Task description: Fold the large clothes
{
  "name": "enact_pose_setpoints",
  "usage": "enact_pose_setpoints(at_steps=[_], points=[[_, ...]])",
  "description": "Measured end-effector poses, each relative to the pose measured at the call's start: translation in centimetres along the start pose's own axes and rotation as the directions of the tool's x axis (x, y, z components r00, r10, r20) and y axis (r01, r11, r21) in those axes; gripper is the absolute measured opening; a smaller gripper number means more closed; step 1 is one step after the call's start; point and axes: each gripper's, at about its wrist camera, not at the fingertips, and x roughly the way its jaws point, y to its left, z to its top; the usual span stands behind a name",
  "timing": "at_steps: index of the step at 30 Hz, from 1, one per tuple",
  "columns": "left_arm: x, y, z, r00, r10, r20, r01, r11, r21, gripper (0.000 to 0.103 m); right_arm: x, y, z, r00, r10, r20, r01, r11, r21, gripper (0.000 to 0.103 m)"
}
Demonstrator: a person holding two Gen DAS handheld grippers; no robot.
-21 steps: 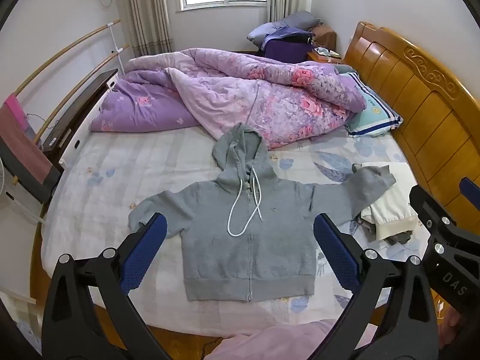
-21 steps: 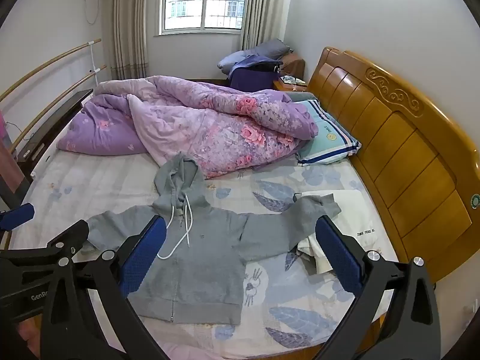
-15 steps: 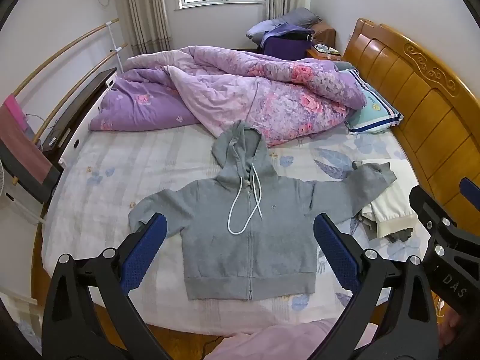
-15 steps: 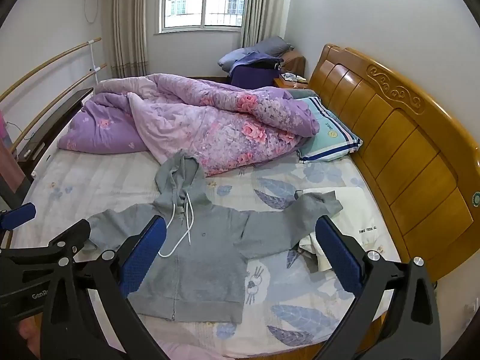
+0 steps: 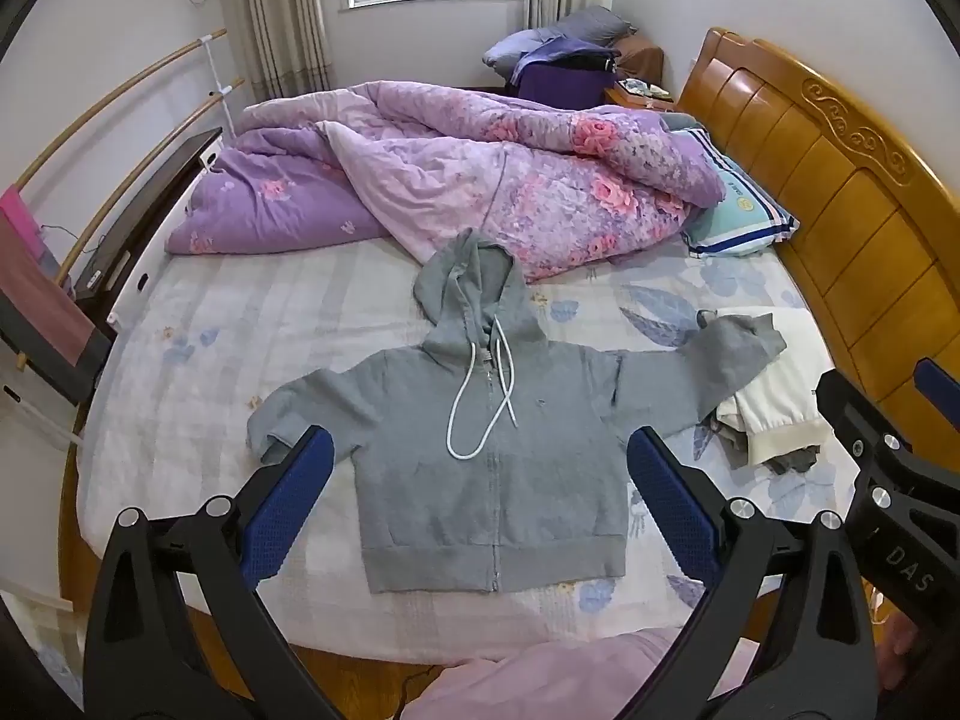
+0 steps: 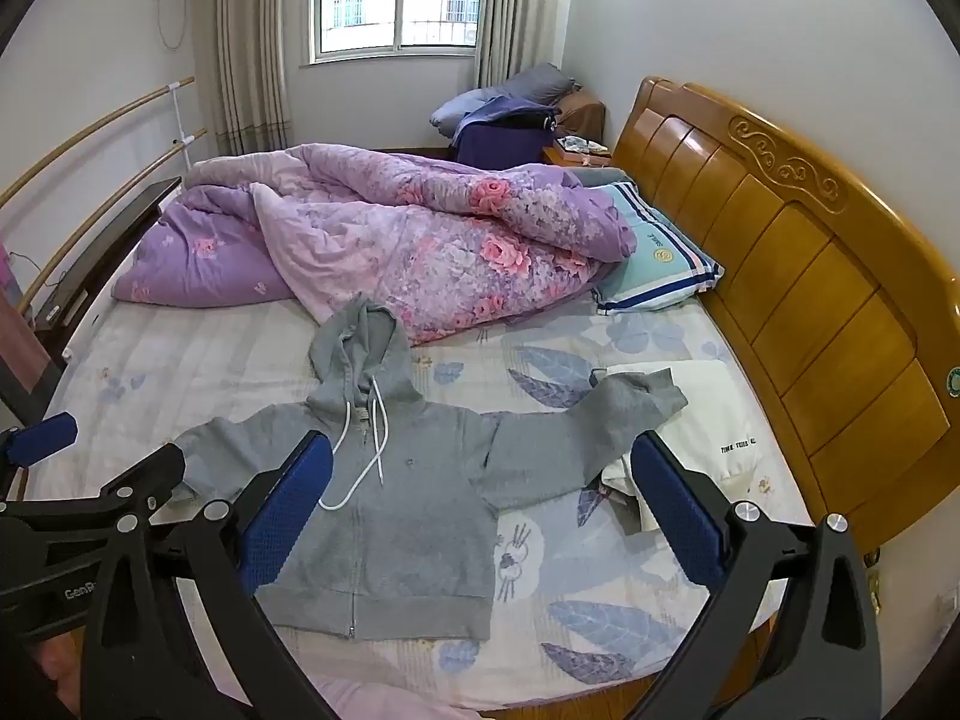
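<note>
left wrist: grey hoodie [image 5: 480, 468] flat on bed [image 5: 240, 330]; left claw [image 5: 474, 480] and right claw [image 6: 480, 486] agape.

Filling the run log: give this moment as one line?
phase: pre-grasp | left tongs: open, empty | right tongs: open, empty | grey hoodie: flat, zipped, sleeves spread, unfolded | right-side sleeve: overlapping cream garment

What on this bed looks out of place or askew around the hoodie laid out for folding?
The grey hoodie lies flat and zipped, but one sleeve rests on a pile of cream clothes rather than on the sheet, and its hood touches the rumpled purple quilt. Both the left gripper and right gripper are open.
</note>
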Motion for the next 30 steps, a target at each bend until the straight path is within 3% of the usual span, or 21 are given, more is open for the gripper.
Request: enact_pose_setpoints(at_steps=[30], points=[[0.35, 0.06, -0.38, 1.0, 0.006, -0.005, -0.005, 1.0, 0.011, 0.098, 0.63, 0.77, -0.81, 1.0, -0.001, -0.012, 0.001, 1.0, 0.014, 0.096]])
